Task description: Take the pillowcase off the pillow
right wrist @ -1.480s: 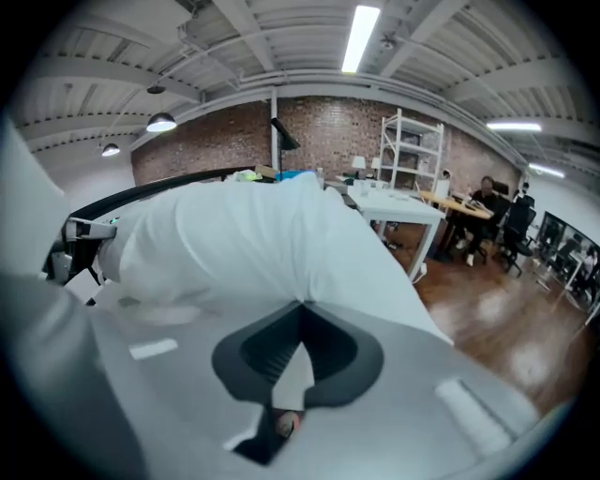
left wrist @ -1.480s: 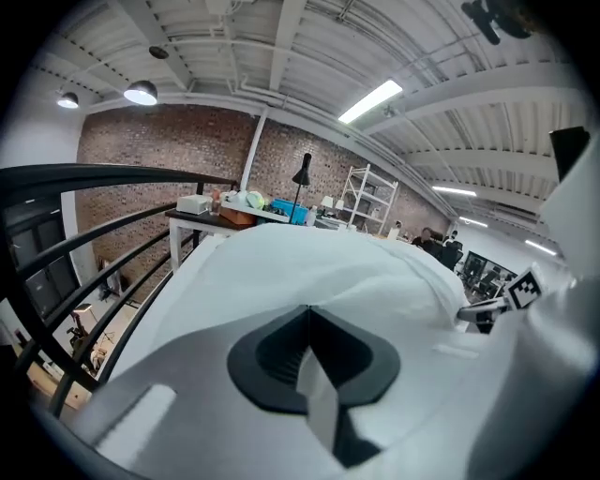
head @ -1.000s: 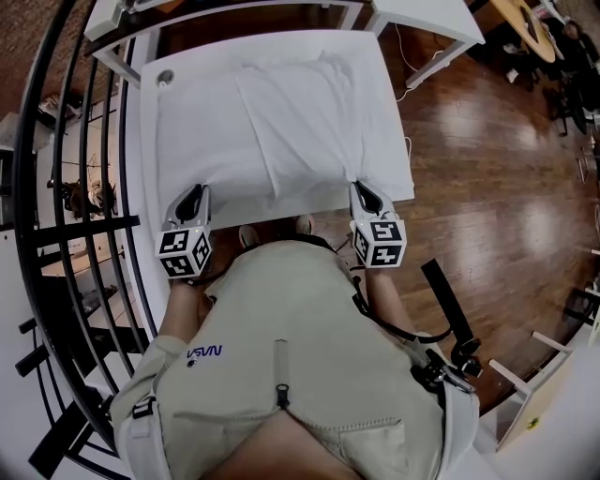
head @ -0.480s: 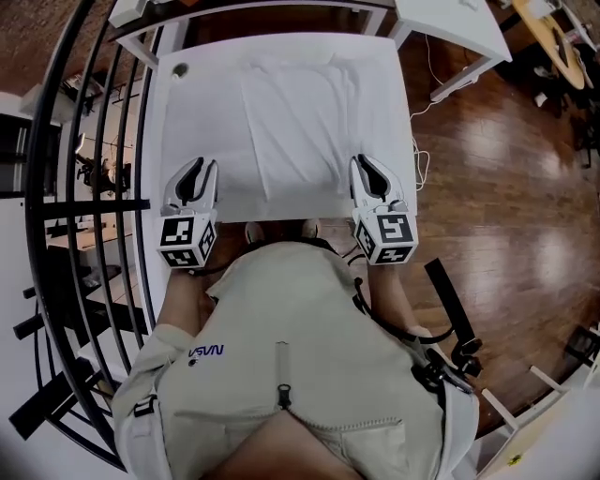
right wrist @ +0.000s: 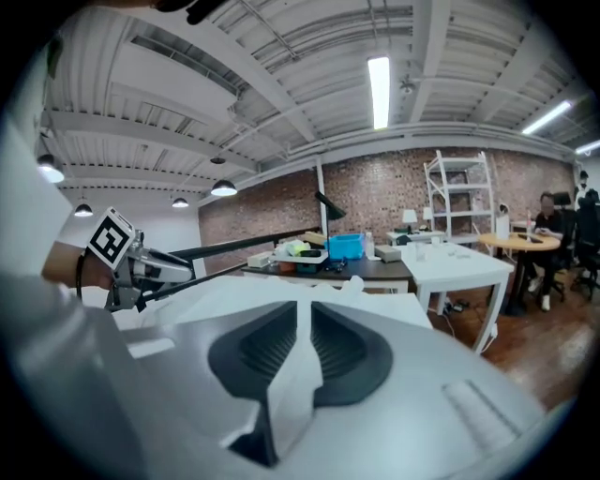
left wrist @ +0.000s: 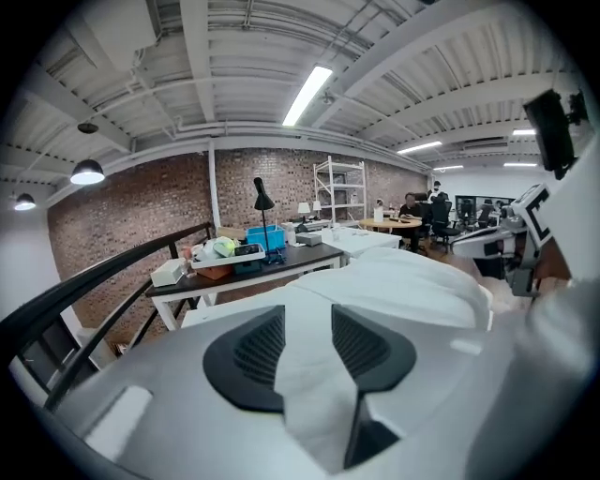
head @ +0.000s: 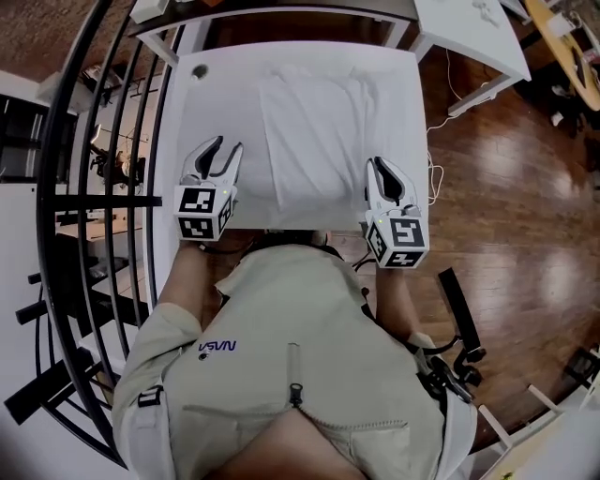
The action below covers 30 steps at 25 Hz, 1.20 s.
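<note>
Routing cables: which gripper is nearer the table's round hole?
Left. Left gripper, jaws just opening, clamping nothing, sits short of the round hole; right gripper, jaws eased, pinches the pillowcase across the table.

White on white, so I can't tell where the pillowcase (head: pixel 323 122) opens. The top edge of the head view chops off the dark desk (head: pixel 281 9), the clutter (left wrist: pixel 230 251) on it is too tiny to name, and my jacket (head: pixel 300 375) hides everything below my chest.
</note>
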Tool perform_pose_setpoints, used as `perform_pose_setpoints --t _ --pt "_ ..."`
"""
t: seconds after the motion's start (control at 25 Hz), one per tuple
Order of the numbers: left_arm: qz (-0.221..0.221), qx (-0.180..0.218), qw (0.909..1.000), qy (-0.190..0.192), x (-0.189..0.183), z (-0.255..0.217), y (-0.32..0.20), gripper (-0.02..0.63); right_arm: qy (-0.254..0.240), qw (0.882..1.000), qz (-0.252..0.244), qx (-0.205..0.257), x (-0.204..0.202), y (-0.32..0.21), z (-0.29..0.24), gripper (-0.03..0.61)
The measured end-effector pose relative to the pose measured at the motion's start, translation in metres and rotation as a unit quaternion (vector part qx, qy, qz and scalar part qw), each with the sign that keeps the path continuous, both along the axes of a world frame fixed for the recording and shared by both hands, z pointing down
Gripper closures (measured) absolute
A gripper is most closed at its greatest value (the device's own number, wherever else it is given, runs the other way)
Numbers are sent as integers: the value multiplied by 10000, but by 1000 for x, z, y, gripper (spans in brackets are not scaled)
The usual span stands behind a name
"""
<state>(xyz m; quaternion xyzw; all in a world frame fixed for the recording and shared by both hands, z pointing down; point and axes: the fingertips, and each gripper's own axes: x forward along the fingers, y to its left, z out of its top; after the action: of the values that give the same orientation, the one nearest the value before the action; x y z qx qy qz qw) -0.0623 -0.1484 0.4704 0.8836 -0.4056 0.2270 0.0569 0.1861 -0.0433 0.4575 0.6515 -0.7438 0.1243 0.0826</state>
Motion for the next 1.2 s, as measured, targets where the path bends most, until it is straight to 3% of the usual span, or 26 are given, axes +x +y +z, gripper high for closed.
perform_pose_setpoints --t 0.16,0.36,0.48,0.68,0.84,0.92,1.04,1.2 --pt "256 -41 9997 -5 7 -2 -37 441 105 9998 135 -125 -13 -2 -5 543" --pt "821 -229 9964 9 37 2 -77 363 365 9986 295 -256 -24 -14 -15 543" --pt "895 -380 9952 -85 46 14 -101 359 486 9980 278 -295 -36 -22 -19 543" --pt "762 -1171 9898 -288 59 58 -120 350 687 9972 62 -301 -43 -31 -26 543" --pt "698 -1902 9736 -1056 50 99 -108 358 874 9959 -204 -126 -35 -55 -40 543" --pt "758 -2134 9652 -1305 47 113 -96 413 1004 9945 -301 -48 -23 -72 -48 543" --pt "904 -1767 9720 -1257 53 108 -87 560 1162 9925 -367 -74 1 -108 -51 525" --pt "1052 -1164 9831 -942 60 86 -64 594 1262 9886 -634 -525 22 -156 -34 443"
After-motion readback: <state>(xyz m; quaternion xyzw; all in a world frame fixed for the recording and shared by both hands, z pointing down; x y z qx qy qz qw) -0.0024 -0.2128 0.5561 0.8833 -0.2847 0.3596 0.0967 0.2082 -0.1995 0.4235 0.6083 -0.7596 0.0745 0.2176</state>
